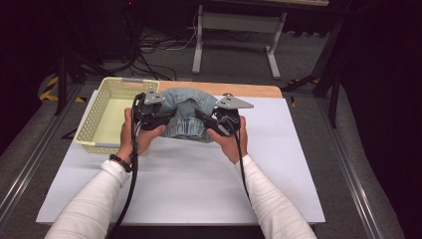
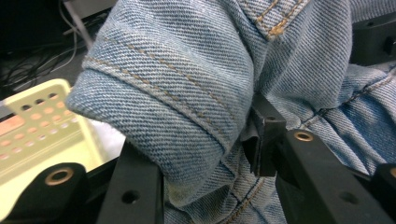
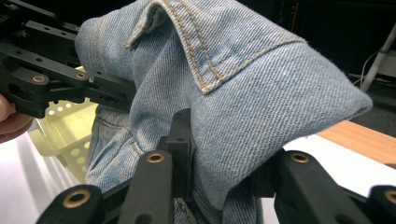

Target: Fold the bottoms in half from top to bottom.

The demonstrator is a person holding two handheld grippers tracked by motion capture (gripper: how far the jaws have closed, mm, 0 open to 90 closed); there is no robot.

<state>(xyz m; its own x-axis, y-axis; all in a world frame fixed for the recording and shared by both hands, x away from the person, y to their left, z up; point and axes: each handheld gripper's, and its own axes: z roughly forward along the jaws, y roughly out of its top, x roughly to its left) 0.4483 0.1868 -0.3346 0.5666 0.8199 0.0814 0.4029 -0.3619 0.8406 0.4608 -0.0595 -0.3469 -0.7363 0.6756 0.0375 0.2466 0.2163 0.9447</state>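
Jeans [image 1: 188, 117], folded into a thick light-blue bundle, hang above the white table [image 1: 199, 174], held up between two black grippers just right of a pale yellow basket [image 1: 99, 117]. The left gripper [image 1: 166, 115] bites the bundle's left side and the right gripper [image 1: 205, 119] its right side, each carried in a hand of a person in white sleeves whose forearms come in from the near edge. In the left gripper view, the jaws stand partway closed with a rolled, stitched fold of the jeans [image 2: 187, 93] pinched between them, and the basket [image 2: 42, 126] lies to the left beyond the cloth. In the right gripper view, the jaws likewise stand partway closed on a fold of the jeans [image 3: 243, 93] that carries a seamed flap, the denim bulging out over the right jaw; the left gripper [image 3: 122, 95] grips the cloth farther off at left, with the basket [image 3: 65, 135] under it. A strip of bare wood [image 1: 224, 88] edges the table's far side, behind the bundle. Beyond the table, a grey floor holds tangled cables [image 1: 149, 50] and a white frame [image 1: 234, 35].
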